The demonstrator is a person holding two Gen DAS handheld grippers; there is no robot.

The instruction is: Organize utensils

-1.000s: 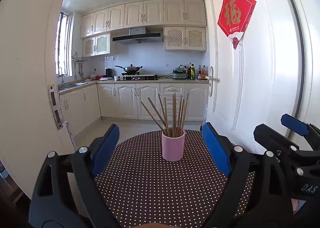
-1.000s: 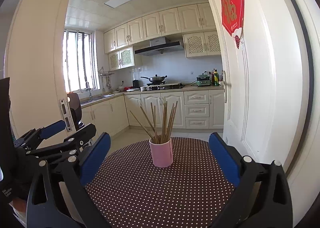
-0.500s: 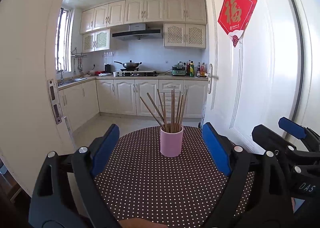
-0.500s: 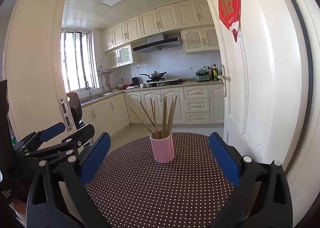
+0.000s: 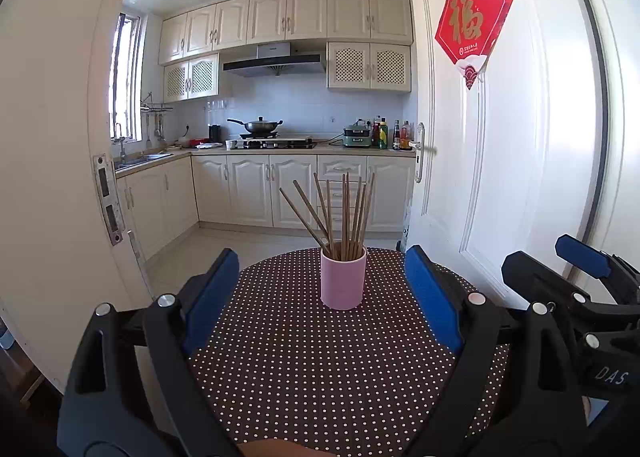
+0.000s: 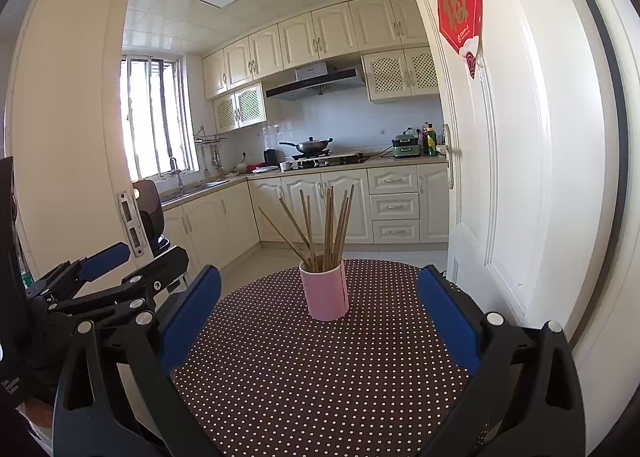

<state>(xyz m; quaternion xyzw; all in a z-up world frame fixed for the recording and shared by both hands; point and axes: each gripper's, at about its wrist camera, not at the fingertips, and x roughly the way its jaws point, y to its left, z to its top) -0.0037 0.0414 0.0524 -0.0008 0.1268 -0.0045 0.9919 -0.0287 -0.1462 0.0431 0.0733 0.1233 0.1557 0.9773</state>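
A plain pink cylindrical ceramic cup stands at frame centre, filled with brown wooden chopsticks. Under it, the round tabletop wears a dark brown cloth patterned with small white polka dots. In the lower corners, black plastic gripper frames carry bright blue fingers. At upper right, a red diamond-shaped paper decoration with a gold character hangs on the glossy white door. Cream cabinets fill the background.

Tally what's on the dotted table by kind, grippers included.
Chopsticks: about 10, bunched so the count is rough
Pink cup: 1
Grippers: 2, left gripper and right gripper, jaws open, empty
Total: about 13
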